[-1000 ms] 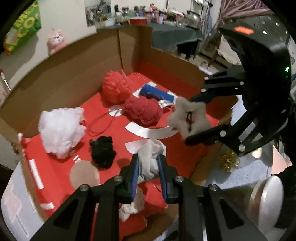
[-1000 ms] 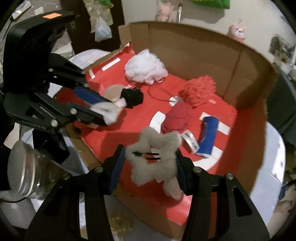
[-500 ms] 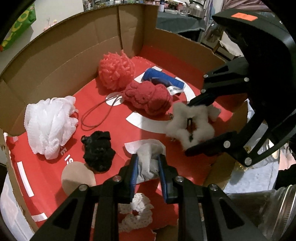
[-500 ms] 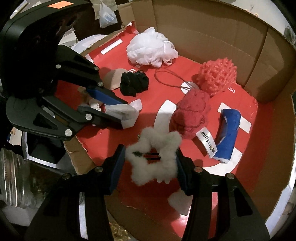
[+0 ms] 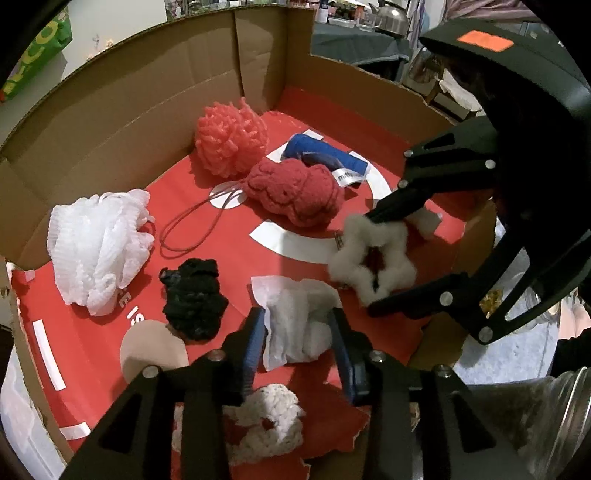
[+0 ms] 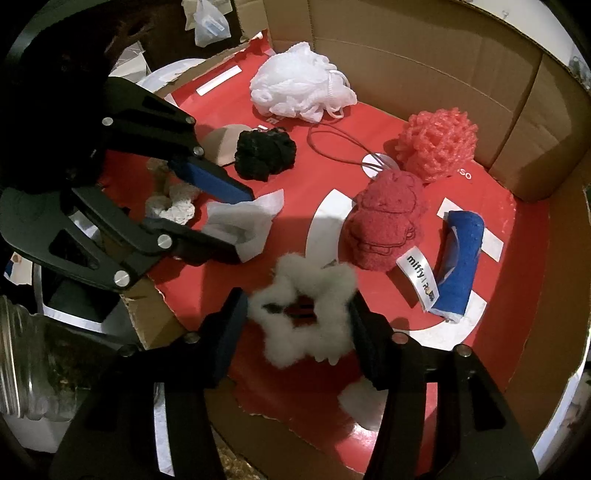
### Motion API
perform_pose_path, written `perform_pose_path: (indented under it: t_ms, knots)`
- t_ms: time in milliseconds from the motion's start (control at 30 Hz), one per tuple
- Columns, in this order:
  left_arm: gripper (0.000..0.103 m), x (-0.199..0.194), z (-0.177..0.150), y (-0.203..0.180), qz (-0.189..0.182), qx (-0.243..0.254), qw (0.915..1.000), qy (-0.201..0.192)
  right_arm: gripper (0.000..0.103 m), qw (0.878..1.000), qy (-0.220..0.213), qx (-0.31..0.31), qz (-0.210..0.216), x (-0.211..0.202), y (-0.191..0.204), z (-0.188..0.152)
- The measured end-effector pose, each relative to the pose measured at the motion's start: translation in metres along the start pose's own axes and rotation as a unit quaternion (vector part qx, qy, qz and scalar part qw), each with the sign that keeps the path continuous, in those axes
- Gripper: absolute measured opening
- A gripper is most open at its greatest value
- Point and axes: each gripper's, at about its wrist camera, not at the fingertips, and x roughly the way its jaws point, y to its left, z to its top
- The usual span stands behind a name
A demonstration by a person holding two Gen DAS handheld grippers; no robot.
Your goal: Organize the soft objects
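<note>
Red-lined cardboard box [image 5: 122, 110] fills the left wrist view; the left gripper [image 5: 297, 328] has just been opening, its fingers straddling a white cloth [image 5: 299, 325], seemingly released. A kettle [image 5: 391, 14] stands far right.

In the right wrist view, the right gripper [image 6: 299, 314], jaws lately widening, clasps a fluffy white scrunchie [image 6: 303, 306] at the box's near edge; a jar [image 6: 26, 354] sits near left.

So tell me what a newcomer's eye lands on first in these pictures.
The red floor of the cardboard box grabs first, strewn with soft things: a white mesh pouf at the left, a coral one at the back. Up front, the left gripper straddles a white tissue, its jaws just opened, while the right gripper flanks a fluffy white scrunchie.
</note>
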Motion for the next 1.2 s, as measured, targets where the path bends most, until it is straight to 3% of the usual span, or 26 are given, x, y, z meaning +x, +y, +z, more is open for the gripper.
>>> perform_pose_path:
  t_ms: [100,300,400,533,733,900,1200]
  knots:
    - [0.050,-0.006,0.000,0.001,0.006,-0.007,0.9999,-0.009,0.061,1.000,0.000,-0.002,-0.005,0.000,0.002,0.000]
    - [0.069,-0.031,-0.005,0.011,0.013,-0.058,0.9974,-0.041,0.061,0.999,-0.016,0.017,-0.025,-0.015,0.004,-0.003]
    - [0.089,-0.047,-0.009,0.013,0.025,-0.090,0.9937,-0.062,0.074,0.998,-0.035,0.045,-0.039,-0.032,0.004,-0.005]
    - [0.097,-0.065,-0.020,0.011,0.041,-0.125,0.9875,-0.087,0.081,0.993,-0.059,0.085,-0.057,-0.055,0.008,-0.009]
    - [0.100,-0.079,-0.041,0.012,0.083,-0.191,0.9714,-0.114,0.082,0.980,-0.073,0.162,-0.094,-0.072,0.018,-0.023]
    - [0.101,-0.076,-0.054,0.016,0.088,-0.240,0.9605,-0.109,0.082,0.970,-0.082,0.194,-0.124,-0.075,0.025,-0.033]
    - [0.101,-0.068,-0.066,0.010,0.095,-0.278,0.9510,-0.098,0.082,0.955,-0.083,0.247,-0.144,-0.071,0.019,-0.042]
